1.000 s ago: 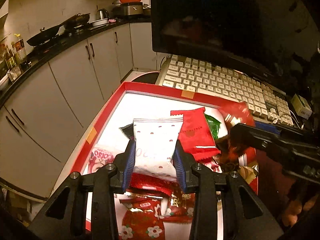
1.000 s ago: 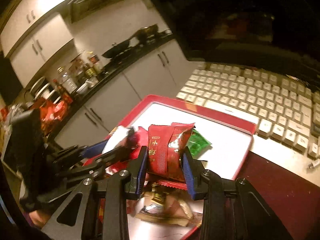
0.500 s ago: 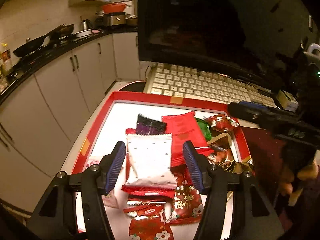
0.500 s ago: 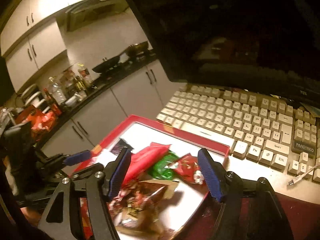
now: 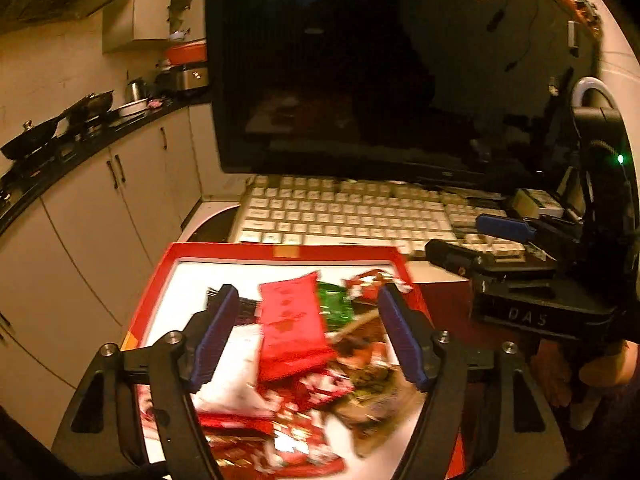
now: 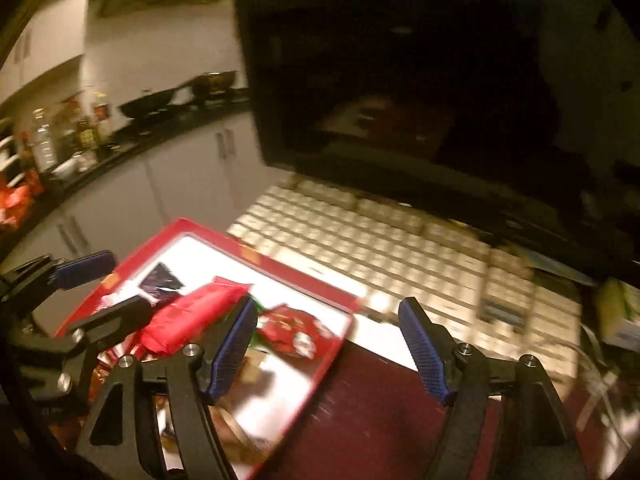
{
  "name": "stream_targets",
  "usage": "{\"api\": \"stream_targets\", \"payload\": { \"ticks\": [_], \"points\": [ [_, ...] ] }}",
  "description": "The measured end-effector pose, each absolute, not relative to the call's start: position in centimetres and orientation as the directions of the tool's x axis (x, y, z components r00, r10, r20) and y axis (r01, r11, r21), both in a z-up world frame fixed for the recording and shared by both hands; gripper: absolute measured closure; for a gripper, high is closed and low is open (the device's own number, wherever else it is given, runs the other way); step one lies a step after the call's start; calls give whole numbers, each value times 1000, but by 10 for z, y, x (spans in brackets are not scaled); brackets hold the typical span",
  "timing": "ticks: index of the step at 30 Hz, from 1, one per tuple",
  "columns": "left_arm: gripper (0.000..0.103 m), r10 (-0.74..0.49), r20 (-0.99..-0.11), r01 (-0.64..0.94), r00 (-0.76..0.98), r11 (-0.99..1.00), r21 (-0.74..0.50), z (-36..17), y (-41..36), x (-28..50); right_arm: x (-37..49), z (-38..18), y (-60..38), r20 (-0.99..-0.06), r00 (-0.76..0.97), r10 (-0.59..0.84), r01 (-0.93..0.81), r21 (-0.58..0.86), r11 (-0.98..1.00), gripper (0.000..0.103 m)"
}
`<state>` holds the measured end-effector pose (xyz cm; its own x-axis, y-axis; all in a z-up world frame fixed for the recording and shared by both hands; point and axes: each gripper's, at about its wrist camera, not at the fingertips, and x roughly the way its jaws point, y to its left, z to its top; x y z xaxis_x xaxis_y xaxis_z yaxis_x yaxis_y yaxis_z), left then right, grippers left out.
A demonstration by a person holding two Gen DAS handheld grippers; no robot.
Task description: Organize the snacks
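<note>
Left wrist view: left claw [image 5: 306,332] spread wide, gripping nothing, hovering over snack packets [image 5: 292,332] heaped in red tray [image 5: 280,249]. Right wrist view: right claw [image 6: 326,350] likewise apart and unloaded, above tray edge and dark worktop [image 6: 372,408]. Risk, likely: pinching two overlapping wrappers together, or nudging tray toward keyboard [image 5: 344,216] just behind.
</note>
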<state>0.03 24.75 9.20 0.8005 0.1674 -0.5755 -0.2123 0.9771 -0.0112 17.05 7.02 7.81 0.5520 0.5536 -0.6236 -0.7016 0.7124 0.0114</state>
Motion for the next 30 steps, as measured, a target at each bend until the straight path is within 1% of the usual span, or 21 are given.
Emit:
{"api": "stream_targets", "payload": {
  "ticks": [5,6,7,8,9,12,16,19,24,30],
  "points": [
    [30,160,-566,-188,809,982,8,103,209,-21,147,95,27,-623,619,478,-605,10,797,26],
    [26,162,-560,-185,812,983,16,105,204,-25,140,99,16,-623,628,466,-590,10,808,26],
    [24,169,-553,-183,816,983,31,107,194,-32,133,103,6,-622,637,455,-575,8,818,24],
    [23,179,-547,-183,818,982,48,109,184,-40,127,107,-2,-623,645,443,-563,5,827,21],
    [23,185,-543,-185,819,981,56,110,177,-44,120,110,-10,-623,655,427,-548,-2,837,19],
    [23,195,-529,-181,826,980,79,116,156,-63,100,118,-32,-616,683,393,-511,-20,859,19],
    [23,248,-514,-212,821,969,128,121,136,-78,75,124,-56,-592,721,360,-482,-54,875,19],
    [23,261,-505,-225,822,965,132,125,130,-84,60,125,-68,-577,741,344,-470,-79,879,19],
    [23,267,-521,-243,811,963,115,127,129,-80,46,125,-78,-555,778,294,-431,-132,893,19],
    [23,291,-527,-284,799,954,97,119,142,-79,44,125,-76,-538,788,299,-428,-130,894,19]
  ]
}}
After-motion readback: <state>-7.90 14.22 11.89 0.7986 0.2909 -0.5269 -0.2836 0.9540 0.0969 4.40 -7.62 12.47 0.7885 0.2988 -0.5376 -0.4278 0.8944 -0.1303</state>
